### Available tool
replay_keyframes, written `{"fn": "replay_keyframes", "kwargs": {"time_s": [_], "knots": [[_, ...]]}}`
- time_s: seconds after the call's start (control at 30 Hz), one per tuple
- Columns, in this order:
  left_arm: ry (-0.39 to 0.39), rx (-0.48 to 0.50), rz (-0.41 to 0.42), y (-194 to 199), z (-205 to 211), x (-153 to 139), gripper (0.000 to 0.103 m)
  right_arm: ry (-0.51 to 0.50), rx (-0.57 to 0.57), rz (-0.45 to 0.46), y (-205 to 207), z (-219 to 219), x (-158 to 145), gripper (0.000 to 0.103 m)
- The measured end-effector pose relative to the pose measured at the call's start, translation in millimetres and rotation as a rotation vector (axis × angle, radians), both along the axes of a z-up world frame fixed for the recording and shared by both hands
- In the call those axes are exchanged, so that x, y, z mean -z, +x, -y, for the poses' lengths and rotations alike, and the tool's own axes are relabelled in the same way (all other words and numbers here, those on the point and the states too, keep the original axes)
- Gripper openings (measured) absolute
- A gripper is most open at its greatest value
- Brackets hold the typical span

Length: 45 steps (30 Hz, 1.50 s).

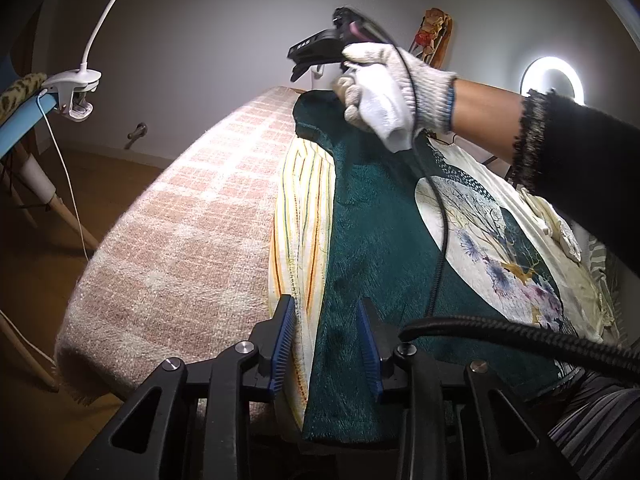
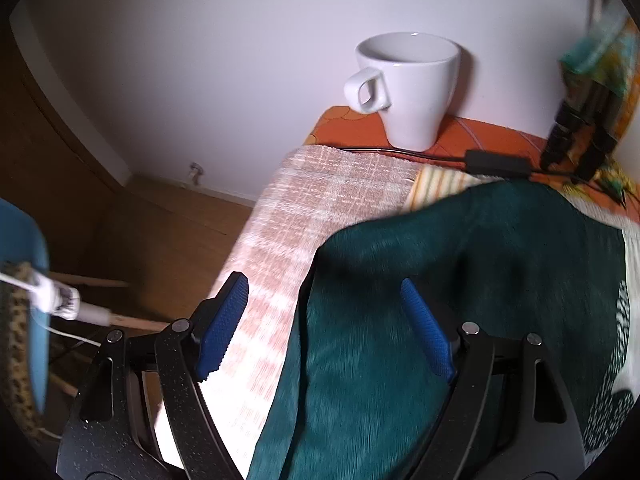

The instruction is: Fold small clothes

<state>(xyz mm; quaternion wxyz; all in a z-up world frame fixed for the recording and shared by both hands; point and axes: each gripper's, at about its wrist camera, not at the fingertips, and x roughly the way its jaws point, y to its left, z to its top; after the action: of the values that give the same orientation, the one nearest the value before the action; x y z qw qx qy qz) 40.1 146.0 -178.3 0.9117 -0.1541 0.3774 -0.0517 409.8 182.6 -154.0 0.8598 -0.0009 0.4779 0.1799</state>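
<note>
I work over a bench [image 1: 188,216] covered with a pink checked cloth, and I take the white mug [image 2: 408,88] at its far end as my landmark. The mug stands upright on an orange patterned cloth [image 2: 480,136] against the wall, handle turned to its left; from my low angle I cannot see whether it holds anything. A thin black cable with an inline box [image 2: 496,162] runs just in front of the mug's foot.

The dark green garment [image 1: 372,240] lies on the near side of the mug, stretched lengthwise down the bench toward me. It sits on top of a striped yellow-and-white cloth [image 1: 302,208], whose edge shows along the garment's side. On the other side of the garment a cream piece with a round floral print [image 1: 492,240] lies under and beside it.

My left tongs [image 1: 326,344] stand open at the garment's near end, farthest from the mug, one blue pad over the striped cloth and the other over the green fabric; neither pad pinches anything. My right tongs [image 2: 324,324] are spread wide over the garment's end nearer the mug, one pad above the checked cloth, the other above the green fabric, gripping nothing. In the left view my gloved right hand [image 1: 384,92] holds that tool above the garment's far edge.
</note>
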Motion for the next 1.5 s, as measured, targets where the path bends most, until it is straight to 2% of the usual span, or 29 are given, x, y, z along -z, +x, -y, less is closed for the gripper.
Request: {"fn": "replay_keyframes", "kwargs": {"time_s": [0.13,0.2,0.3,0.37,0.5,0.53,0.9,1.13,1.3,1.5], "knots": [[0.008,0.003,0.005,3,1,1,0.021,-0.112,-0.009,0.016,12,-14,15,0.082],[0.002,0.002,0.006,4,1,1,0.015,-0.153,-0.014,0.009,18,-17,22,0.077],[-0.010,0.002,0.004,6,-1,2,0.007,-0.195,-0.013,-0.012,22,-18,31,0.061],[-0.009,0.005,0.006,6,-1,2,0.004,-0.211,-0.018,0.004,21,-16,32,0.054],[0.000,0.008,0.022,4,0,-2,0.000,-0.205,-0.030,0.003,21,-11,26,0.012],[-0.004,0.008,0.025,4,0,-4,0.000,-0.186,-0.029,-0.003,20,-7,23,0.009],[-0.030,0.050,0.063,0,14,-28,0.000,0.097,-0.050,-0.003,28,44,-10,0.005],[-0.049,0.147,0.091,5,55,-45,0.000,0.245,-0.044,0.025,29,103,-28,0.005],[-0.066,0.257,0.081,13,97,-48,0.000,0.262,0.012,0.031,29,158,-31,0.005],[-0.054,0.358,0.051,23,134,-44,0.000,0.229,0.073,0.026,32,211,-24,0.005]]}}
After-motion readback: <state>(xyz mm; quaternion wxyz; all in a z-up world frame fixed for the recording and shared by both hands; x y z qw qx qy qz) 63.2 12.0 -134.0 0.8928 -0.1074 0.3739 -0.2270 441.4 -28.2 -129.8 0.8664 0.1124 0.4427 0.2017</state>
